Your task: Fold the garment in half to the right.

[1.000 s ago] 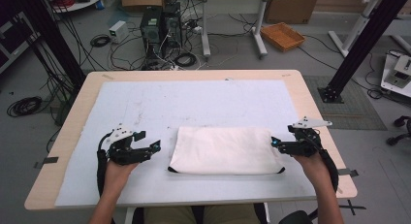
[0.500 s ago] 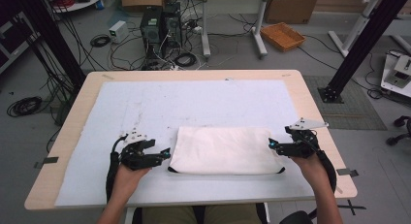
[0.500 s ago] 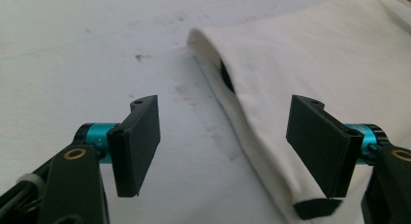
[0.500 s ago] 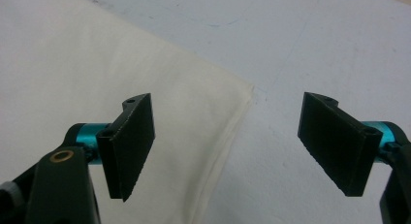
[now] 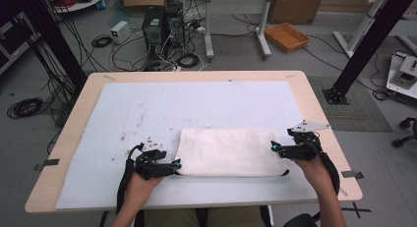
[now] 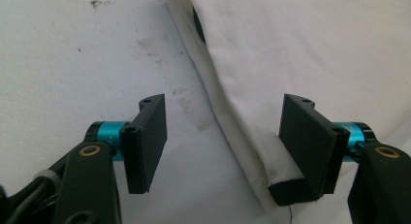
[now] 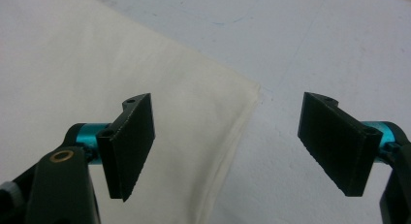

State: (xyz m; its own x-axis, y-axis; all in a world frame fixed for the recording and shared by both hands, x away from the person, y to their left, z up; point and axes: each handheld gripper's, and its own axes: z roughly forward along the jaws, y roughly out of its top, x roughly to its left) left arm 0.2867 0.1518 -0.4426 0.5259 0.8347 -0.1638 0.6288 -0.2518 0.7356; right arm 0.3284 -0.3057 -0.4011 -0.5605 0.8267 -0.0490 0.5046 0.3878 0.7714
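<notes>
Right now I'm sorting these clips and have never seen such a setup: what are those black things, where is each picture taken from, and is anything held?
No robot here: a person holds a hand-held two-jaw tool in each hand. The high view looks down on the table, which has a pale sheet over it. On that lies a folded white cloth. The other two pictures come from cameras riding on the tools, looking along their black jaws.

The left tool is at the cloth's near left corner; its jaws have just been closing around that edge but do not pinch it yet. The right tool waits open over the cloth's right edge. Nothing is held.
</notes>
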